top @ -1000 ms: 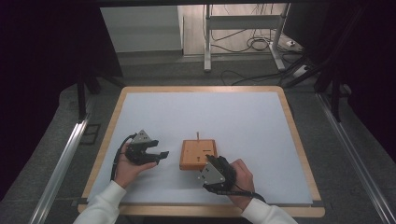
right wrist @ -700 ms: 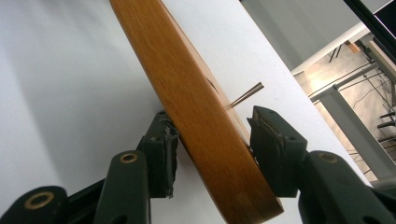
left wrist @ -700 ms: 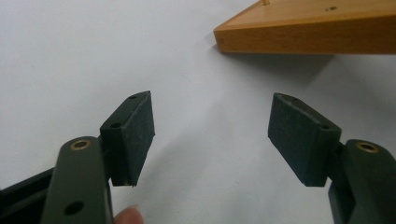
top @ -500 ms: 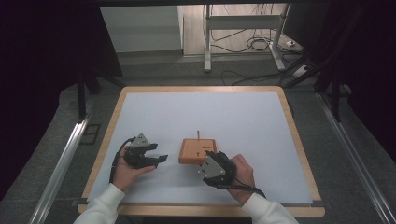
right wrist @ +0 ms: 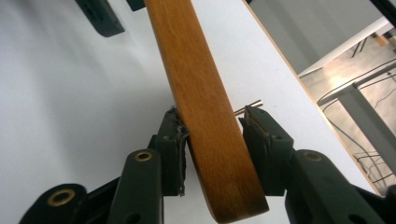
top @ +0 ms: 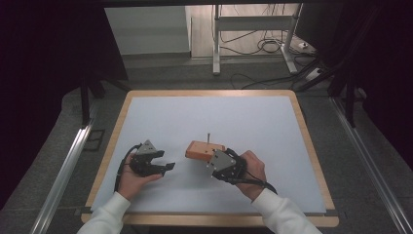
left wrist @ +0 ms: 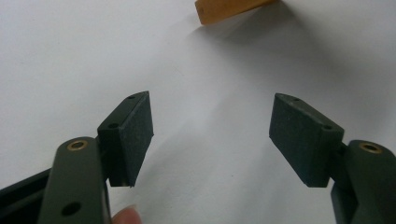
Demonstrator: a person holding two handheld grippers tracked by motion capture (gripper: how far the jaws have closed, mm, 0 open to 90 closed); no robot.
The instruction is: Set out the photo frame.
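An orange wooden block [top: 203, 149] with a thin metal pin [top: 208, 138] standing up from it sits at the middle front of the white table top [top: 253, 122]. My right gripper [top: 210, 160] is shut on the block's near edge. In the right gripper view both pads press on the block [right wrist: 196, 93], which runs away between the jaws, and the pin [right wrist: 250, 106] pokes out to the right. My left gripper [top: 168, 166] rests left of the block, apart from it, and is open. In the left gripper view its jaws [left wrist: 210, 135] stand wide over bare table, with the block's corner [left wrist: 229, 10] at the top.
The table has a wooden rim [top: 311, 146]. Metal rails run along the floor at left [top: 68, 165] and right [top: 370, 161]. Beyond the far edge are a stand's legs [top: 216, 48] and loose cables [top: 265, 46].
The right gripper has tipped the block, which now looks thinner and sits slightly farther from the front edge. The left gripper has stayed almost in place.
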